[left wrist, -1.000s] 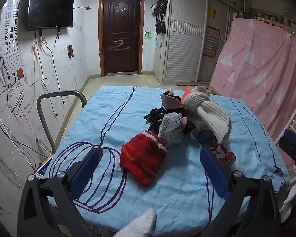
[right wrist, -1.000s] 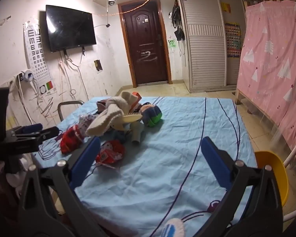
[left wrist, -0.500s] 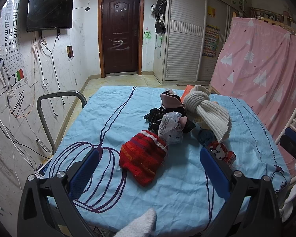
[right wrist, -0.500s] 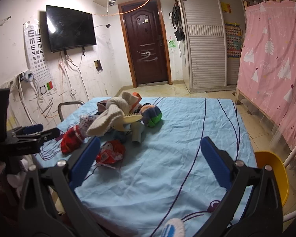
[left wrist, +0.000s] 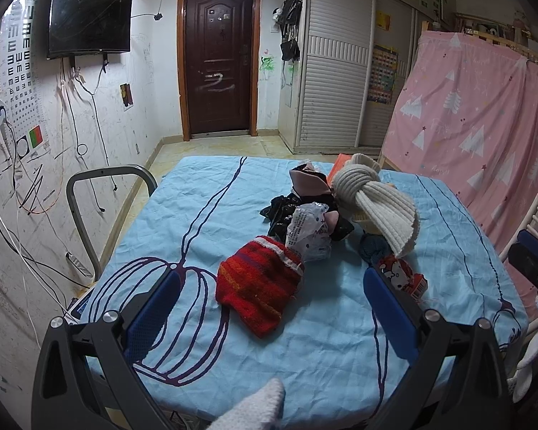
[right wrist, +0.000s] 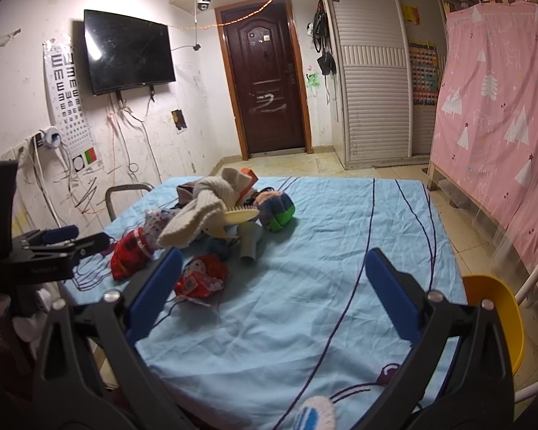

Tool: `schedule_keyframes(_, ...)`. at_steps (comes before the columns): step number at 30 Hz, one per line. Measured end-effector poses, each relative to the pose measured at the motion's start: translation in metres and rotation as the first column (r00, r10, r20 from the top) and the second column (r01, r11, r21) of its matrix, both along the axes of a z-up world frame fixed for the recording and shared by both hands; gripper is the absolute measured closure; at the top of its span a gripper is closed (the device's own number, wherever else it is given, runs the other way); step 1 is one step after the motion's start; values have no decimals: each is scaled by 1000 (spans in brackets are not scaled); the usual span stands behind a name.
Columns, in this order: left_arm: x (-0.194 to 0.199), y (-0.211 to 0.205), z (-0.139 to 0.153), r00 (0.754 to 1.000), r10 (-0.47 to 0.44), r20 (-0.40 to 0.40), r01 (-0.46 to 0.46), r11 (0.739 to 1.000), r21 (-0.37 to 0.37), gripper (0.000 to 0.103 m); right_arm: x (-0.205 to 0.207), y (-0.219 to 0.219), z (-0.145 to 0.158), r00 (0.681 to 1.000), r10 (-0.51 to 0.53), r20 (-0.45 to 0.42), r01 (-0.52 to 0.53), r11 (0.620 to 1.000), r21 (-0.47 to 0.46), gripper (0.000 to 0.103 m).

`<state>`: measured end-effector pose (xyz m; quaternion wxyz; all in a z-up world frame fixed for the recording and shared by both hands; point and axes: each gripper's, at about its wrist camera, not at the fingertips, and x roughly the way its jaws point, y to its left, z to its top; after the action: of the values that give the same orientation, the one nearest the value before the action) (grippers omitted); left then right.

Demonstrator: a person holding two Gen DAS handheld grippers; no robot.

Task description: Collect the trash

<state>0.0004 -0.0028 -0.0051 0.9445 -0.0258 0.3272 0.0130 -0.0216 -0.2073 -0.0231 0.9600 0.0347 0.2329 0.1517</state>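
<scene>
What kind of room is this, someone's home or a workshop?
Most likely a lived-in room in a home, perhaps a bedroom. A wall-mounted television, a slatted wardrobe and a pink curtain ring a table under a blue cloth strewn with knitted hats and wrappers.

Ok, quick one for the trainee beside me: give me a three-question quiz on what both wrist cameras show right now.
1. True or false: the left gripper is shut on the red knit hat.
2. Multiple choice: what lies draped over the pile's top? A) cream ribbed scarf B) a towel C) a pillow
3. Fill in: the red cartoon snack wrapper lies just beyond the right gripper's ____ finger.

Key: 1 false, both grippers are open and hold nothing. 2 A. 3 left.
</scene>
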Motion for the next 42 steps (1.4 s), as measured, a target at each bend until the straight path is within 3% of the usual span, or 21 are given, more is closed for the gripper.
schedule_keyframes(42,0,-1,-2,1000,-4,-4,4,1000,1,10,2,0,2,1000,-2,-3,2,1000,-2,5)
